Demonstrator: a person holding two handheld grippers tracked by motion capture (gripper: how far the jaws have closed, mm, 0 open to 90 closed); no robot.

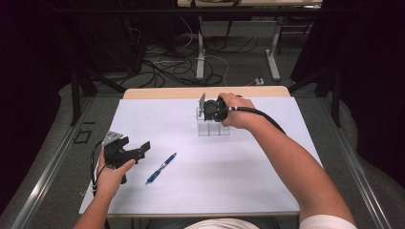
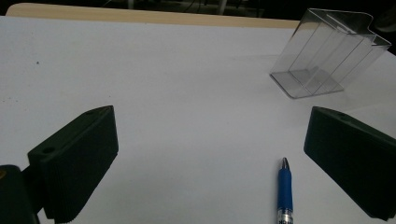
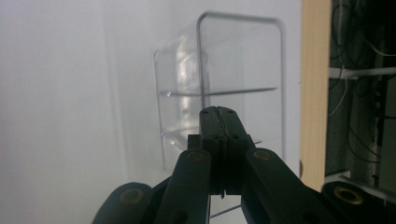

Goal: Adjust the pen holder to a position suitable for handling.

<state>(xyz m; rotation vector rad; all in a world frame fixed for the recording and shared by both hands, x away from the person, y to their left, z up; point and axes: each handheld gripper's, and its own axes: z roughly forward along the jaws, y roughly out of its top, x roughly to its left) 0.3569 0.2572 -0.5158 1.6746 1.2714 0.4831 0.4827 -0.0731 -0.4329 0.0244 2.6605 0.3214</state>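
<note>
A clear plastic holder (image 1: 213, 128) with several compartments stands on the far middle of the white table top (image 1: 200, 191). My right gripper (image 1: 208, 109) hovers right over the holder's top. In the right gripper view its jaws (image 3: 218, 112) are pressed together, shut, with nothing visible between them, and the holder (image 3: 233, 70) lies just beyond the tips. A blue pen (image 1: 161, 168) lies on the table at the near left. My left gripper (image 1: 133, 144) rests low beside it, open and empty. In the left gripper view the pen (image 2: 285, 191) points away between the wide jaws (image 2: 210, 154), with the holder (image 2: 322, 56) farther off.
The table's wooden far edge (image 1: 205, 91) runs behind the holder. Beyond it are table legs (image 1: 200, 57) and loose cables (image 1: 167, 67) on the floor. A metal rail (image 1: 52, 167) runs along the left side of the table.
</note>
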